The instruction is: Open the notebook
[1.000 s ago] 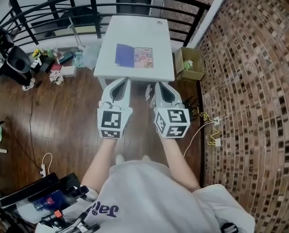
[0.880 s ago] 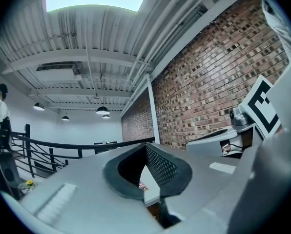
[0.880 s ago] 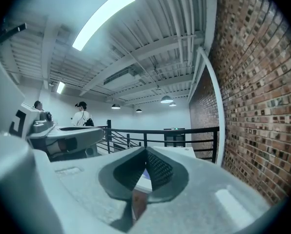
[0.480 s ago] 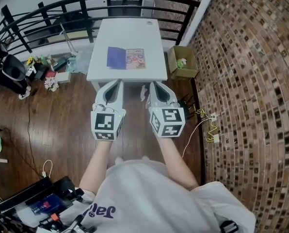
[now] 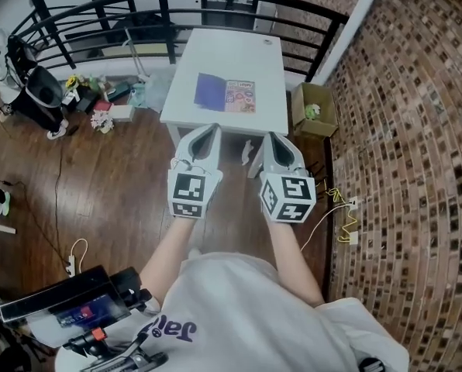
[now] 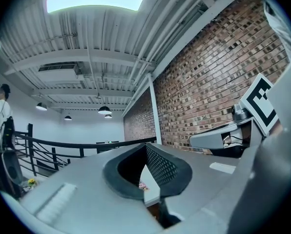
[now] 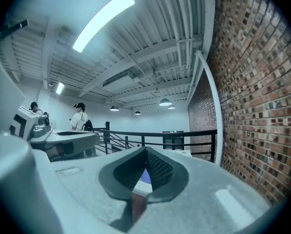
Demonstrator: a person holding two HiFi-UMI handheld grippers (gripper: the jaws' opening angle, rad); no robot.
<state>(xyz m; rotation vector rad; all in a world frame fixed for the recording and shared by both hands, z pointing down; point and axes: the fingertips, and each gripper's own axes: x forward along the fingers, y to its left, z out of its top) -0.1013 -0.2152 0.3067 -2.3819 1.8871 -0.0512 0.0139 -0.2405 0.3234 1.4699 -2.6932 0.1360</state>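
Observation:
The notebook lies flat on the small white table, with a purple part at the left and a colourful printed part at the right. My left gripper and right gripper are held side by side, level, over the wooden floor just short of the table's near edge. Both are shut with nothing between their jaws. In the left gripper view the left gripper shows its tips meeting, with a strip of table behind. The right gripper looks the same, with a sliver of the purple notebook showing between its fingers.
A black railing curves round the table's far side. A cardboard box stands right of the table against the brick wall. Clutter lies on the floor at the left, a cable at the right. Two people stand far off.
The head view has shifted a little. Both grippers stay shut, side by side, short of the table. The notebook has not moved on the table.

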